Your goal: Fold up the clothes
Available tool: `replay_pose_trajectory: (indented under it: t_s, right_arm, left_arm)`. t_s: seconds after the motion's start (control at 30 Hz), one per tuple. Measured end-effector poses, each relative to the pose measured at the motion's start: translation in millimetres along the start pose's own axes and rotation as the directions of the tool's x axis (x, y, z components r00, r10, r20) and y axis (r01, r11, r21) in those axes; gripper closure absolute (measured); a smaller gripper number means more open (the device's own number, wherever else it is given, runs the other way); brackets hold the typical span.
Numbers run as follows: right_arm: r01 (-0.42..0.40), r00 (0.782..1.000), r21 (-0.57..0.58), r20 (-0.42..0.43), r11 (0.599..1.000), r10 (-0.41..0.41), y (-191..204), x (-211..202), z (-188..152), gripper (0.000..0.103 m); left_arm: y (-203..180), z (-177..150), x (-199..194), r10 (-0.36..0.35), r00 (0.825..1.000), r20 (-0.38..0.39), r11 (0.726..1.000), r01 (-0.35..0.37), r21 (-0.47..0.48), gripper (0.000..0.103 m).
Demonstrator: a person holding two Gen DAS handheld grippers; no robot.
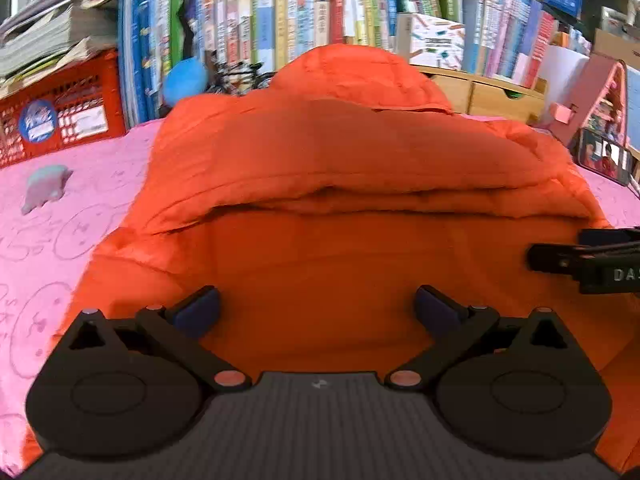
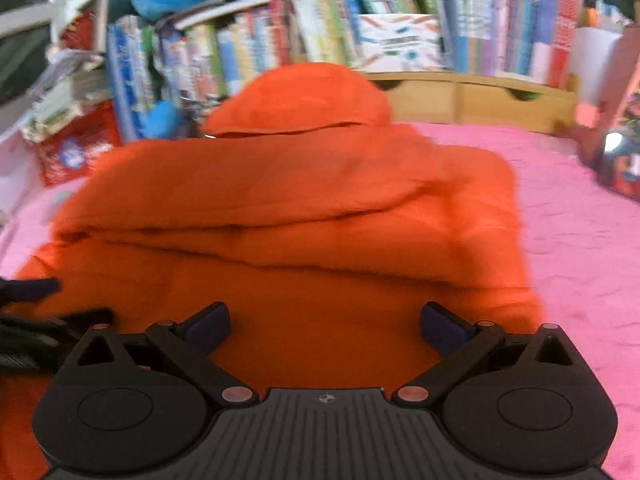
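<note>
An orange puffy hooded jacket (image 1: 340, 168) lies on a pink bedspread (image 1: 72, 232), its hood toward the bookshelf and a thick fold lying across its middle. It also shows in the right wrist view (image 2: 288, 208). My left gripper (image 1: 318, 308) is open and empty, just above the jacket's near part. My right gripper (image 2: 326, 324) is open and empty over the near part further right. The right gripper's finger shows at the right edge of the left wrist view (image 1: 588, 256). The left gripper shows at the left edge of the right wrist view (image 2: 36, 320).
A packed bookshelf (image 1: 320, 12) and wooden drawers (image 1: 488, 92) stand behind the bed. A red crate (image 1: 60, 116) sits at the left, a pink toy house (image 1: 604, 120) and a phone (image 1: 604, 156) at the right. A small grey-blue toy (image 1: 44, 188) lies on the bedspread.
</note>
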State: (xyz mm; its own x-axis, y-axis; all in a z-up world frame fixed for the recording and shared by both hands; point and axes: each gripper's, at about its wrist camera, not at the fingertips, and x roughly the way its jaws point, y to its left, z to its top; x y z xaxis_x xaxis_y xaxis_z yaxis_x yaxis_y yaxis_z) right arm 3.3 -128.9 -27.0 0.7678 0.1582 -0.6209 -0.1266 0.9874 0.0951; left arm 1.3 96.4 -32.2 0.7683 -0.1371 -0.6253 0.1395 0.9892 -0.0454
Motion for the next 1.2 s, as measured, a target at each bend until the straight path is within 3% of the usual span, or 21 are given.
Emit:
replay_pose_trajectory:
  t_s: [0.2,0.33,0.5,0.57,0.63,0.7,0.77,0.83,0.93,1.1,1.2]
  right_arm:
    - [0.213,0.977,-0.037,0.002,0.976,-0.213,-28.5,-3.1,-6.7,0.0]
    - [0.246,0.969,0.02,-0.01,0.969,-0.246,-61.9,-8.3,-12.0,0.0]
    - [0.32,0.947,0.001,0.02,0.948,-0.32,-83.6,-19.0,-21.1,0.001]
    - [0.397,0.917,0.004,0.034,0.918,-0.397,-89.8,-24.6,-24.2,0.0]
    - [0.53,0.848,-0.017,0.045,0.848,-0.528,-92.6,-30.3,-29.2,0.002]
    - [0.445,0.891,0.036,0.082,0.895,-0.446,-91.9,-46.5,-33.4,0.002]
    - [0.353,0.924,0.086,0.124,0.932,-0.361,-91.3,-62.8,-37.5,0.003]
    - [0.302,0.943,0.043,0.131,0.952,-0.305,-78.2,-59.2,-35.9,0.003]
    - [0.222,0.966,-0.02,0.137,0.975,-0.218,-58.6,-53.9,-33.5,0.0]
    - [0.086,0.988,-0.127,0.135,0.988,-0.069,-25.9,-45.0,-29.5,0.0]
    - [0.026,0.995,-0.158,0.104,0.987,-0.009,-13.8,-37.9,-29.0,0.0]
  left_arm:
    - [28.1,-10.0,-6.0,0.079,0.997,0.004,0.997,-0.079,0.011,0.0]
    - [50.8,-15.5,-9.7,0.151,0.988,-0.004,0.988,-0.151,-0.04,0.0]
    - [87.5,-25.9,-16.6,0.249,0.968,-0.026,0.956,-0.25,-0.153,0.0]
    - [97.2,-30.7,-24.6,0.258,0.966,-0.022,0.949,-0.257,-0.183,0.0]
    - [94.8,-33.2,-36.3,0.313,0.949,-0.029,0.932,-0.313,-0.18,0.0]
    - [85.9,-31.3,-51.0,0.316,0.949,-0.015,0.933,-0.314,-0.174,0.001]
    - [73.1,-26.0,-63.3,0.246,0.968,0.042,0.956,-0.235,-0.177,0.001]
    - [56.4,-16.6,-67.4,0.174,0.982,0.078,0.974,-0.16,-0.158,0.001]
    - [30.6,-2.0,-64.8,0.097,0.99,0.104,0.991,-0.086,-0.105,0.001]
    - [6.4,5.8,-44.2,0.044,0.993,0.105,0.998,-0.04,-0.04,0.0]
    - [0.1,-4.3,-20.4,0.061,0.997,0.042,0.998,-0.061,0.0,0.0]
